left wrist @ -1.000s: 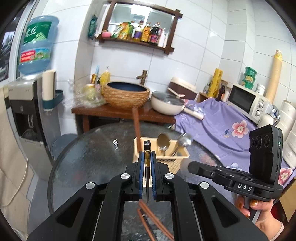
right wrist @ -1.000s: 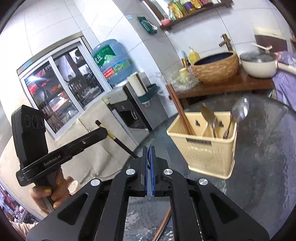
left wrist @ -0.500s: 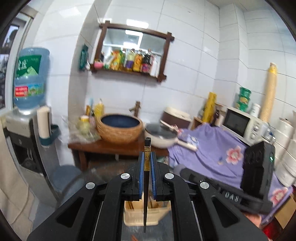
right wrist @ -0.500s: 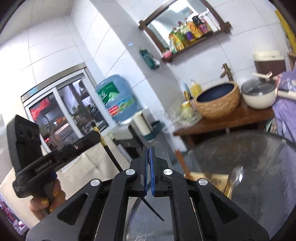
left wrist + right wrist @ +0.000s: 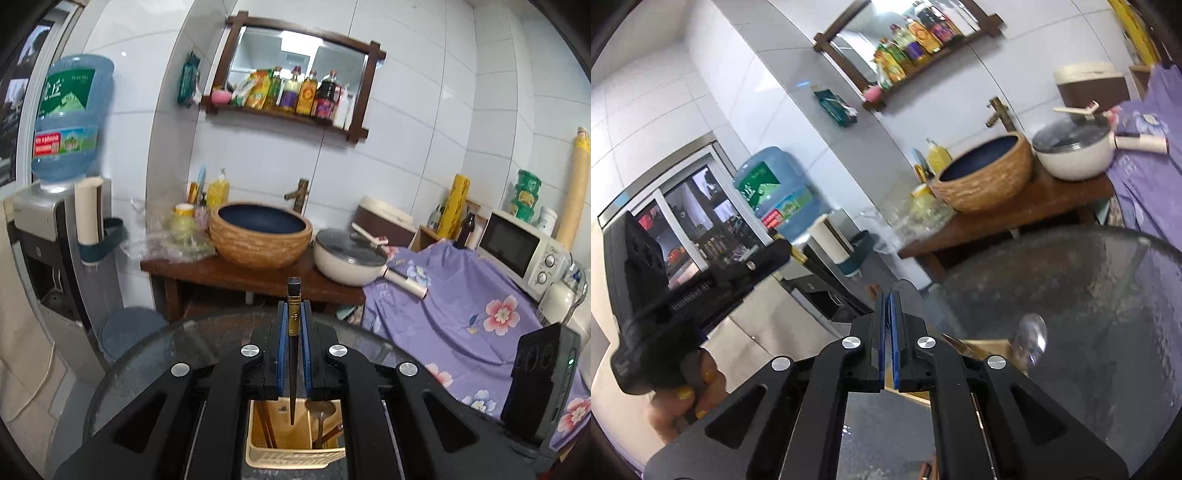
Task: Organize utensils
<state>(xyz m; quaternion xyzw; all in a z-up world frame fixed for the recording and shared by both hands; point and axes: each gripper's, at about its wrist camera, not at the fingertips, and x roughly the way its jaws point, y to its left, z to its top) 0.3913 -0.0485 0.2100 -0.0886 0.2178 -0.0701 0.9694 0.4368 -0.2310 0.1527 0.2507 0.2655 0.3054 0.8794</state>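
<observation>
The left gripper (image 5: 294, 314) is clamped on a dark chopstick (image 5: 293, 354), its blue pads (image 5: 282, 343) pressed to either side of the stick. The chopstick stands nearly upright, its square gold-banded top poking out above the pads and its thin tip hanging just over the caddy (image 5: 295, 448). That caddy, a cream slotted basket, sits on the glass table (image 5: 162, 354) directly below the gripper. Inside it, more chopsticks (image 5: 266, 424) lean in the left compartment and a spoon (image 5: 320, 413) stands in the right one (the held tip hangs over the space between them; which slot it lines up with I cannot tell).

The right gripper (image 5: 889, 332) has its pads together with nothing between them. It hovers beside the caddy (image 5: 986, 345), whose rim shows just behind its frame, with a blurred spoon bowl (image 5: 1030, 334) sticking up from it. In that view the left gripper (image 5: 775, 253) is out to the left of the caddy, held by a hand (image 5: 683, 398) with yellow-painted nails, a gold-banded bit of chopstick (image 5: 798, 256) showing at its nose.

Beyond the caddy stand a woven basin (image 5: 260, 234) and a white pot (image 5: 351, 260) on a wooden bench.
</observation>
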